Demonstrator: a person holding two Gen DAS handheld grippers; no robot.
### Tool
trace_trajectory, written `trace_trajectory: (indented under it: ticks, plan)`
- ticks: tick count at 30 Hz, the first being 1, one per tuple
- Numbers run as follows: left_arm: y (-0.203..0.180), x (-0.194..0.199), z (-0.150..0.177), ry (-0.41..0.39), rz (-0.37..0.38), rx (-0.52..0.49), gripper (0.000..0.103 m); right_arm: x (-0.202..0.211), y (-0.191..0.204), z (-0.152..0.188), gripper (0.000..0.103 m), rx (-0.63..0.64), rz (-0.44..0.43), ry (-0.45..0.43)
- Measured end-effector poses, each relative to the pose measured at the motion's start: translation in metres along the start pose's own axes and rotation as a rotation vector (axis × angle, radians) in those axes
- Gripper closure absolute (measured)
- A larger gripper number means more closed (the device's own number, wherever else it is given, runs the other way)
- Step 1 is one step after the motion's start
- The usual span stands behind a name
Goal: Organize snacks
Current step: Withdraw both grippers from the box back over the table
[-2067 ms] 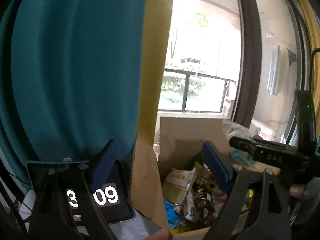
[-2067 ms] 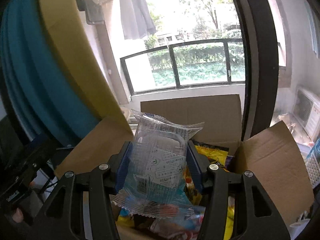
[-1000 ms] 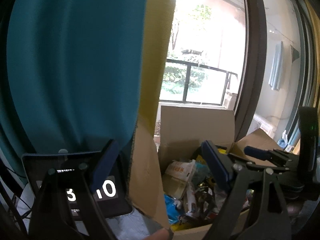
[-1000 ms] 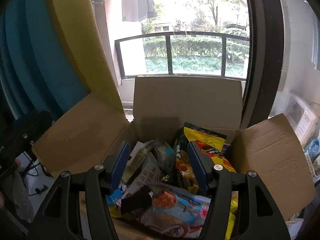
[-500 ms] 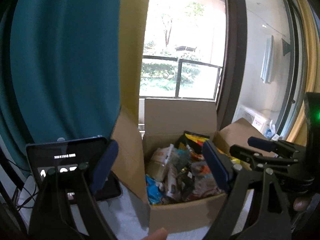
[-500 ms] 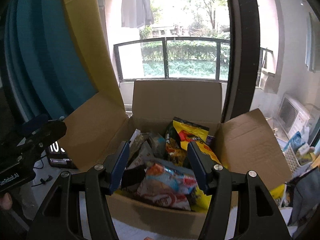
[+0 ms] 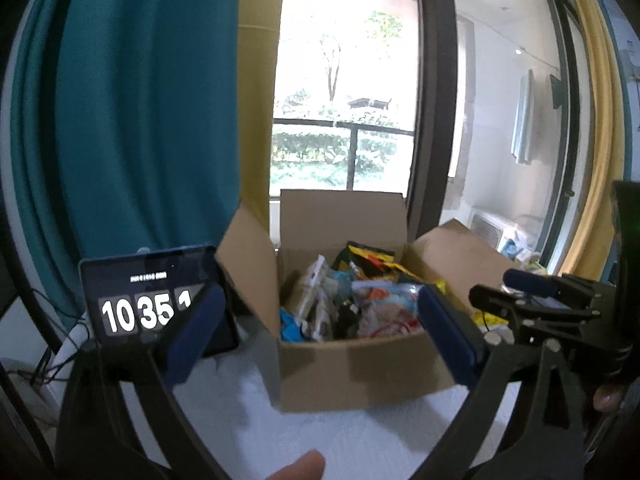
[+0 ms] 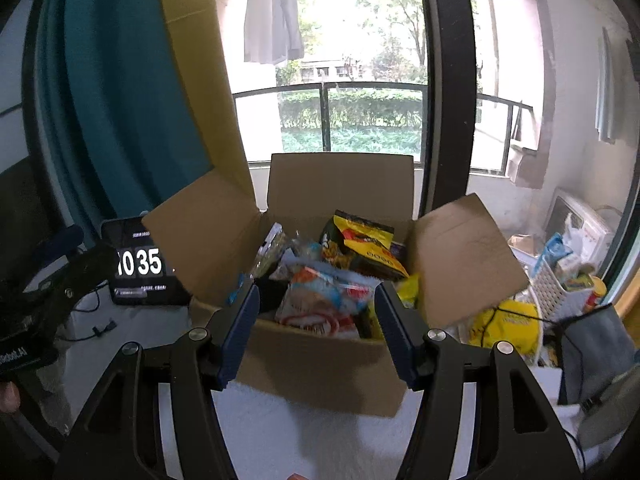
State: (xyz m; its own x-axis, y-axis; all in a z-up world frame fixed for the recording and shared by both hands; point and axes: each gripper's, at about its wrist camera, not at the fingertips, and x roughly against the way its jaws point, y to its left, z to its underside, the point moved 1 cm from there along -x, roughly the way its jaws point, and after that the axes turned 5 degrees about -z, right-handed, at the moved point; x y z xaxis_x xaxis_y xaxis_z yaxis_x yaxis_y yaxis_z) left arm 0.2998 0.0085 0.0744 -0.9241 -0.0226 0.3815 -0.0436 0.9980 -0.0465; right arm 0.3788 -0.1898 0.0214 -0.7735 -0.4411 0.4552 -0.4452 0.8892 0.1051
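Note:
An open cardboard box [image 7: 352, 364] stands on the white-covered table, filled with several snack packets. A yellow and black bag [image 8: 360, 244] leans at the back, and a red, white and blue packet [image 8: 324, 300] lies on top near the front. My left gripper [image 7: 320, 336] hangs in front of the box with its jaws opening and nothing between them. My right gripper [image 8: 318, 332] is open and empty, also short of the box's front wall [image 8: 320, 364]. Each tool shows at the edge of the other's view: the right gripper [image 7: 500, 292] and the left gripper [image 8: 68, 256].
A tablet showing a clock [image 7: 148, 300] leans left of the box. To the right lie a yellow bag [image 8: 504, 328] and a white basket [image 8: 560, 280] of items. Teal and yellow curtains [image 8: 120, 120] hang behind, beside the window.
Both grippers have drawn back from the box, which now shows whole and smaller. The clear packet once in the right gripper is gone from it. The left jaws stand wider.

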Motion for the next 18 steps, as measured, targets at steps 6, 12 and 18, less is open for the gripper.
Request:
trace_trajectory:
  ticks: [6,12,18]
  plan:
    - [-0.005,0.035,0.024,-0.026,0.025,0.015,0.004,0.028,0.010,0.027,0.040,0.005,0.002,-0.004]
    - [-0.010,0.067,0.049,-0.055,0.025,0.000,0.004,0.056,0.020,0.056,0.039,0.015,0.021,-0.020]
    - [-0.010,0.097,0.072,-0.101,0.038,0.008,0.004,0.086,0.027,0.083,0.039,0.006,0.027,-0.054]
